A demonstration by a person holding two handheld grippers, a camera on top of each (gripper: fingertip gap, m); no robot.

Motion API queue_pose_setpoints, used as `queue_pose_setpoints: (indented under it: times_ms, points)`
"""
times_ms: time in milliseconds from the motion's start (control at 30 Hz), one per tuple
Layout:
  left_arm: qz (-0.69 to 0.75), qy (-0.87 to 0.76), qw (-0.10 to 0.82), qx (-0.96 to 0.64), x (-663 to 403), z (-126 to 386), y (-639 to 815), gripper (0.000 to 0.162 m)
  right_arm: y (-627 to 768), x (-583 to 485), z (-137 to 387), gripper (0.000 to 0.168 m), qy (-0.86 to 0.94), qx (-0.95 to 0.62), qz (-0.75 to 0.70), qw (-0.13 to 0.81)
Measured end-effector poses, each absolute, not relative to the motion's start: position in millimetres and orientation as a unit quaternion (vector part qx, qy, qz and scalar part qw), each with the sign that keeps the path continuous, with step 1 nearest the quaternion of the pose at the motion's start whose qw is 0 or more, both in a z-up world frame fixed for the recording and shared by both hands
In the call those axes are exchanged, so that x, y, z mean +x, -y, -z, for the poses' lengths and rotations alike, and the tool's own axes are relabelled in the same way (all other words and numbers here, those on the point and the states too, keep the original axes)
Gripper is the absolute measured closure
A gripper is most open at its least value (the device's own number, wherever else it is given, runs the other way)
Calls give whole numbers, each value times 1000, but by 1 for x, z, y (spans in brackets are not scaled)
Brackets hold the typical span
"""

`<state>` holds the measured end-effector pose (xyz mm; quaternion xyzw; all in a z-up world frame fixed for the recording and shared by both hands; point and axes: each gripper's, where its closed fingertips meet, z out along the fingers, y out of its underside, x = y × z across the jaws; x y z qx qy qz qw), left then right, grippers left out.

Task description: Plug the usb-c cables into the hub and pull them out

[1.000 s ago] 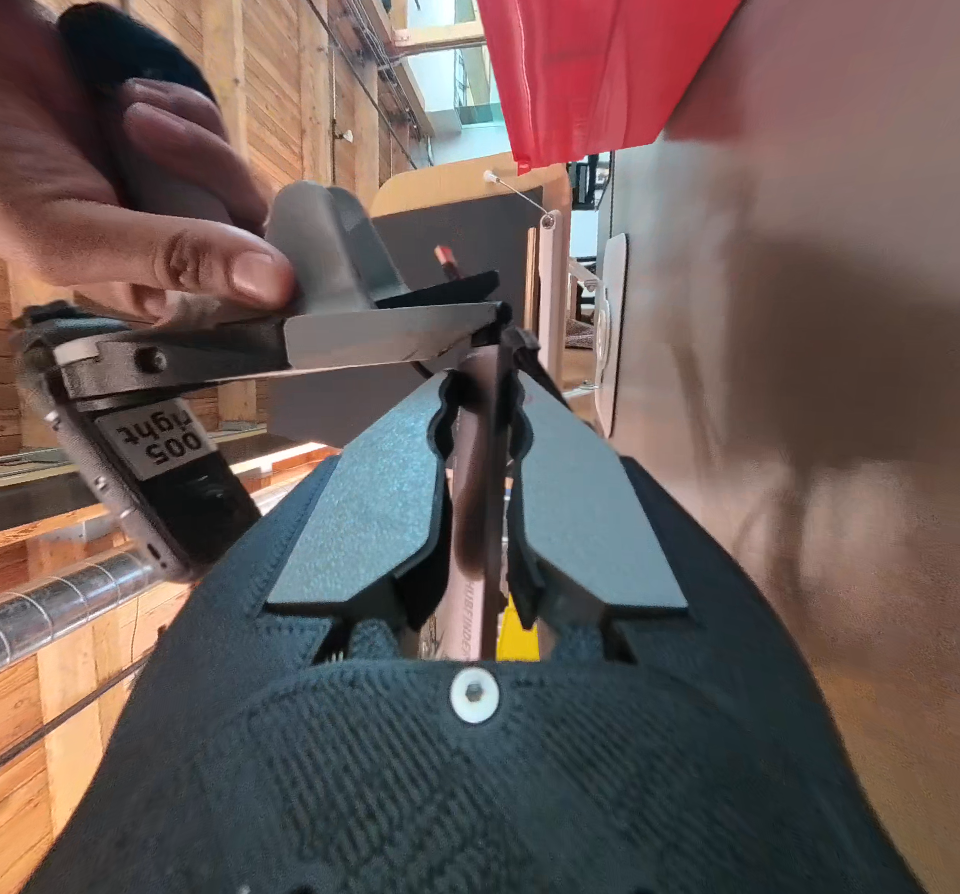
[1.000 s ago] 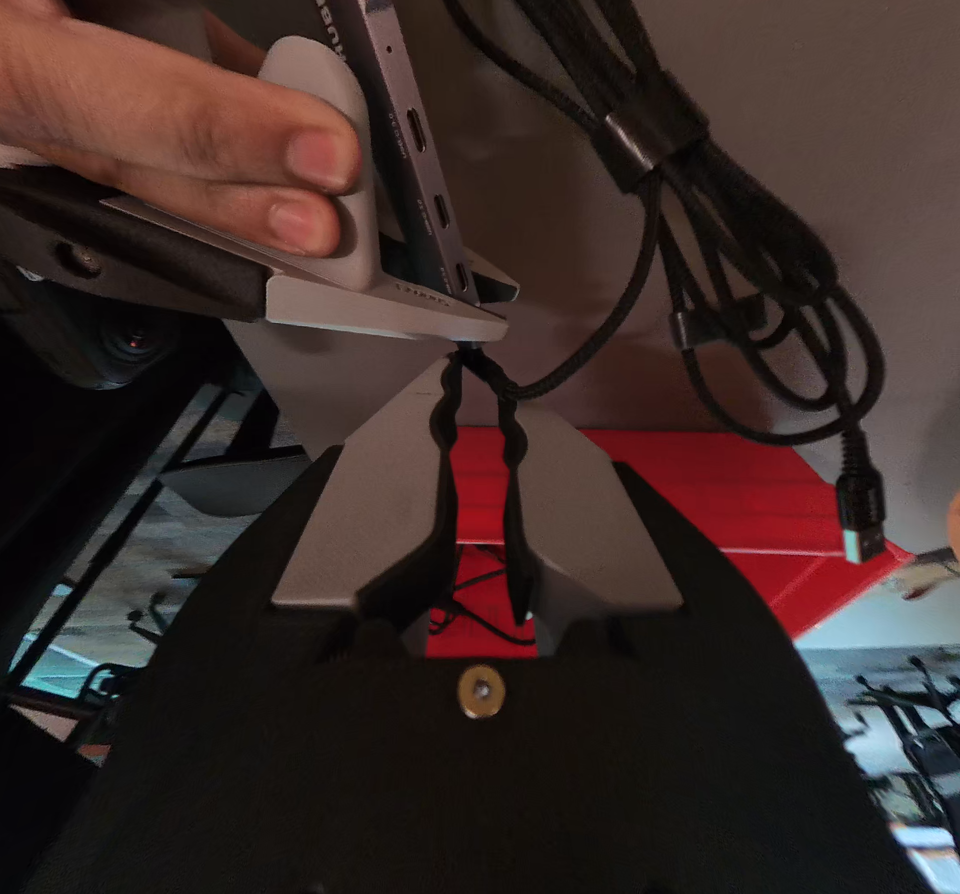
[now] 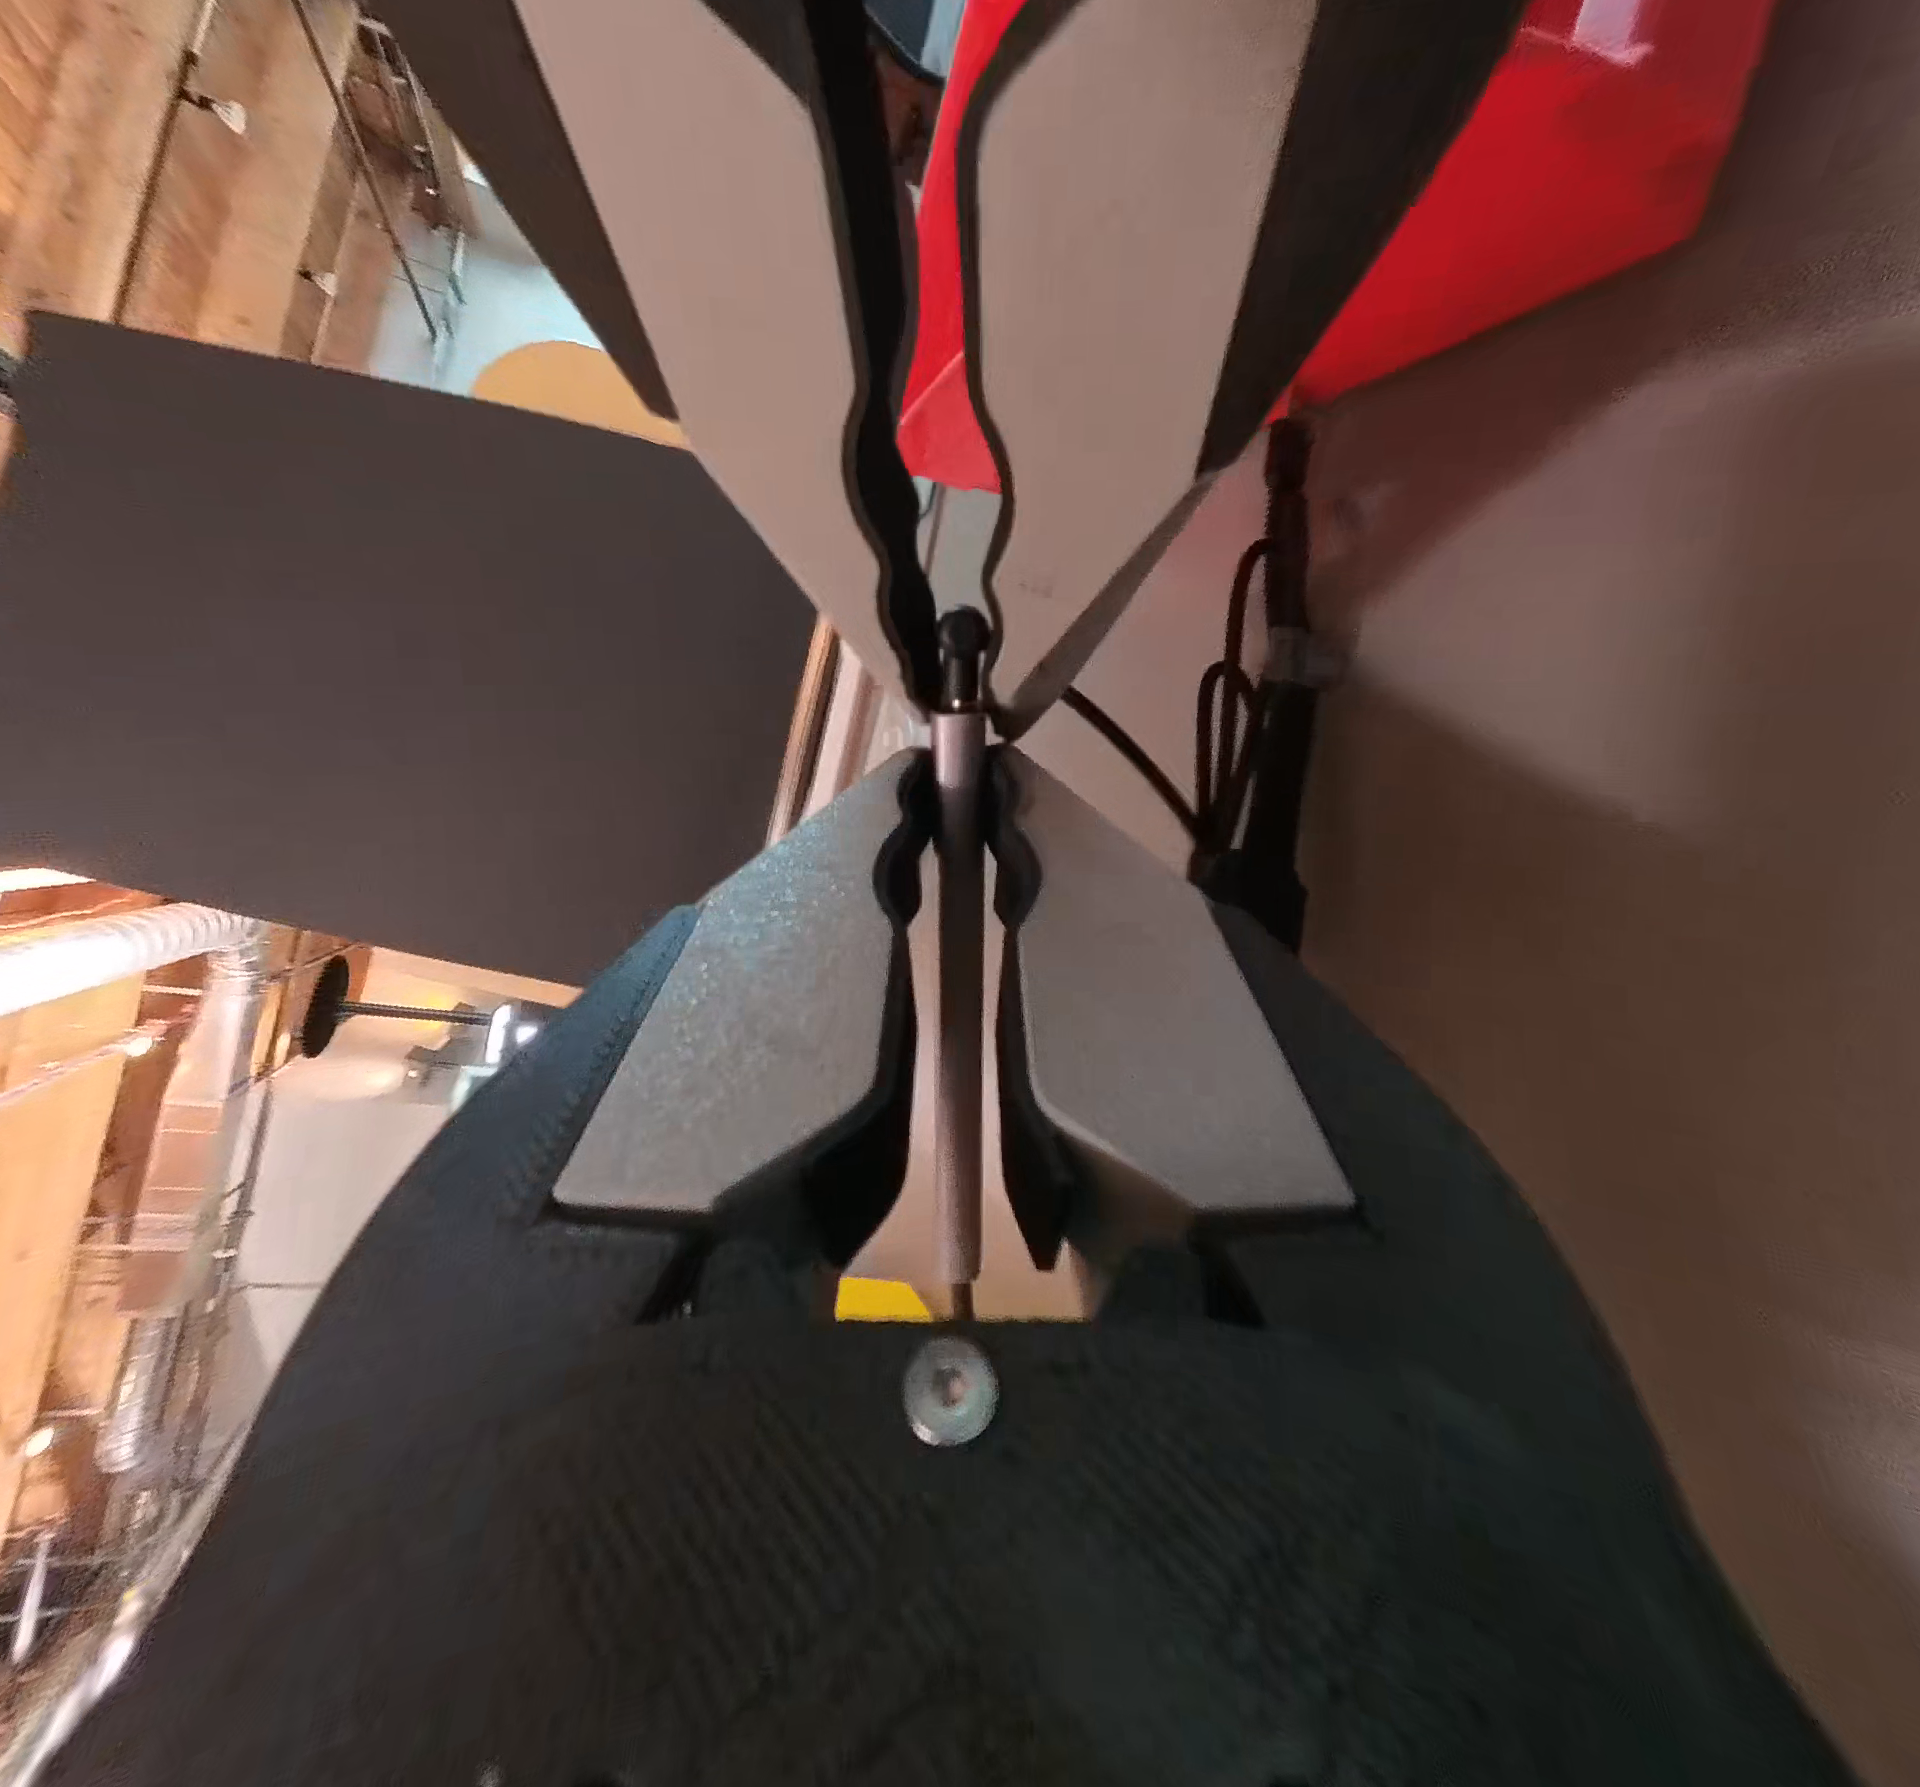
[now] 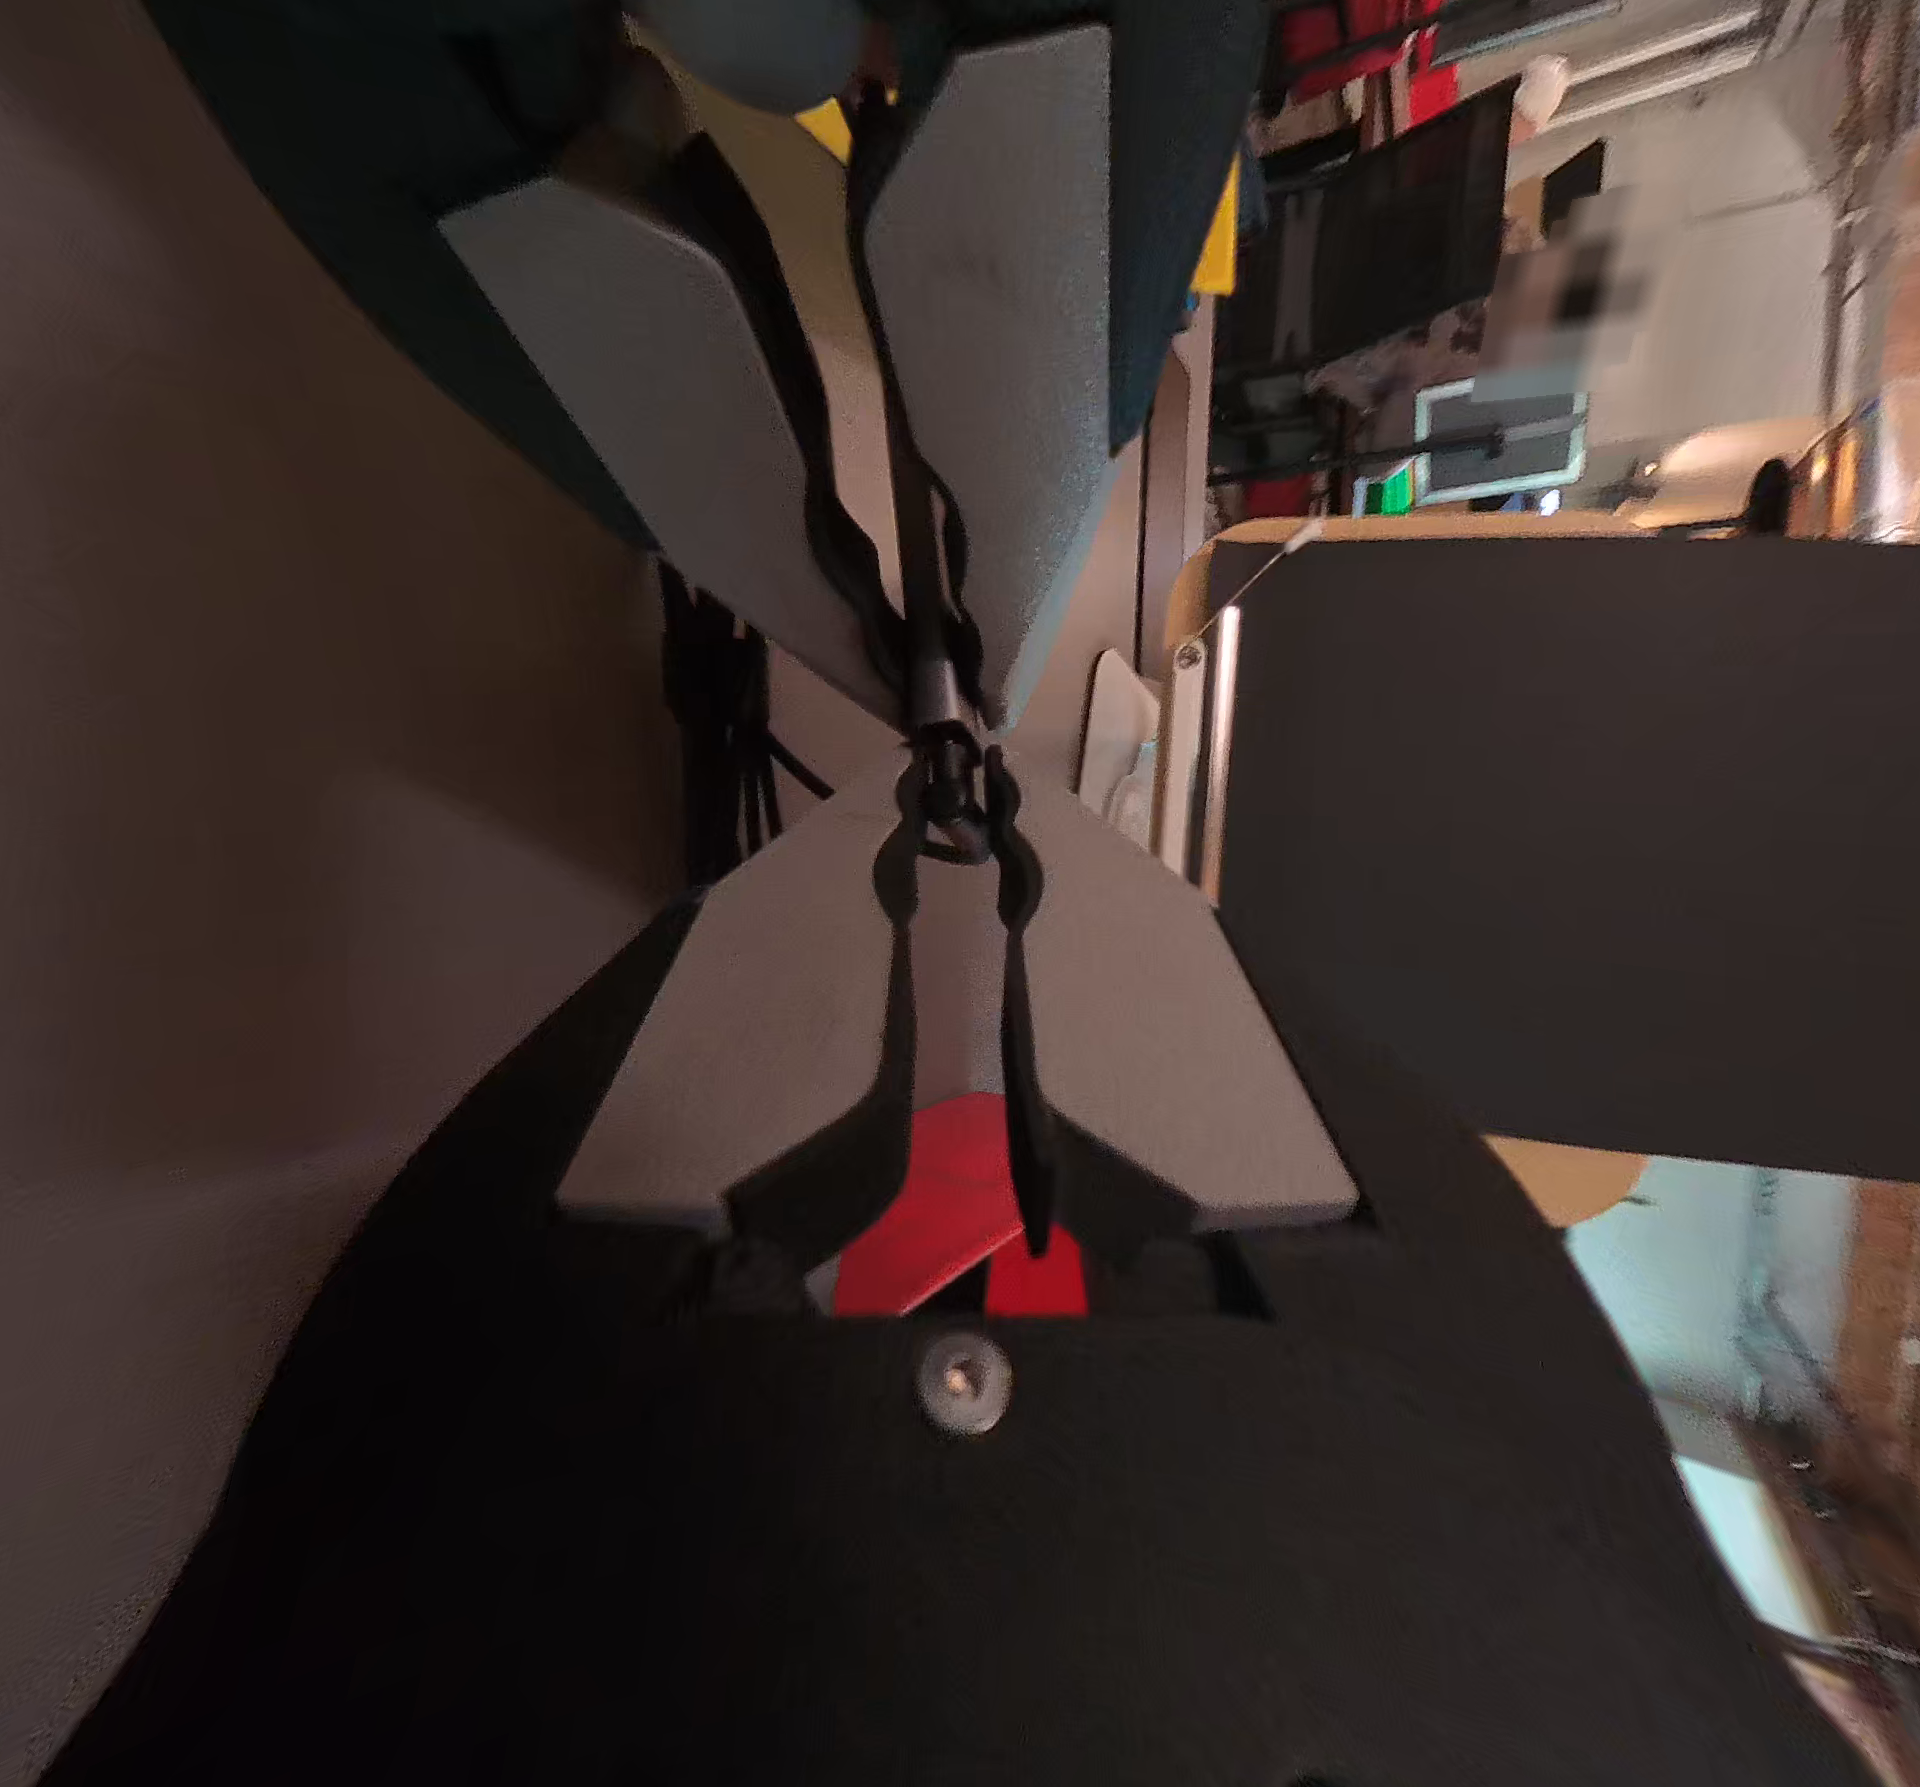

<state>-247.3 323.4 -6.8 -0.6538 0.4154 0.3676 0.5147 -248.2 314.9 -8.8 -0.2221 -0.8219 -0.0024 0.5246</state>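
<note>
Left gripper point(image 3: 958, 781) is clamping the hub point(image 3: 956, 1010) edge-on at frame centre. Right gripper point(image 4: 951, 781) is facing it tip-to-tip, pinching the cable plug point(image 4: 943, 771) at the hub's end.

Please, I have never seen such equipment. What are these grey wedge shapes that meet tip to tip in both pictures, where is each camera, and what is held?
No robot is here: a person holds two hand tools, each with a two-finger claw and a camera looking along its fingers.

In the left wrist view, the lower wedges are the left claw, shut on the slim grey metal hub, seen edge-on. The upper wedges are the other tool, facing it.

In the right wrist view, the lower wedges are the right claw, shut on the black braided usb-c cable's plug, right at the hub's end. Whether it is fully inserted, I cannot tell.

Behind lie a beige table surface, a red folder-like sheet and a bundle of black cable.
</note>
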Motion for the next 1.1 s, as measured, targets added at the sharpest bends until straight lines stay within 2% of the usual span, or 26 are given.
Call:
queue_pose_setpoints:
  times_ms: [200, 633, 667, 1033, 1100]
  points:
    - [-328, -406, 520, -676, -246, 10, -318, 154, -305, -246, 9, 163, 821, -134, 8, 555]
    - [-249, -397, 532, -706, -246, 19, -316, 155, -281, -240, 5, 162, 830, -115, -81, 540]
    - [-250, -397, 530, -706, -246, 19, -317, 155, -280, -240, 5, 168, 834, -113, -82, 533]
    - [-245, -390, 520, -719, -250, 19, -317, 155, -285, -239, 6, 168, 853, -121, -57, 505]
    - [-240, -393, 517, -721, -248, 20, -317, 155, -284, -237, 5, 162, 852, -123, -55, 505]
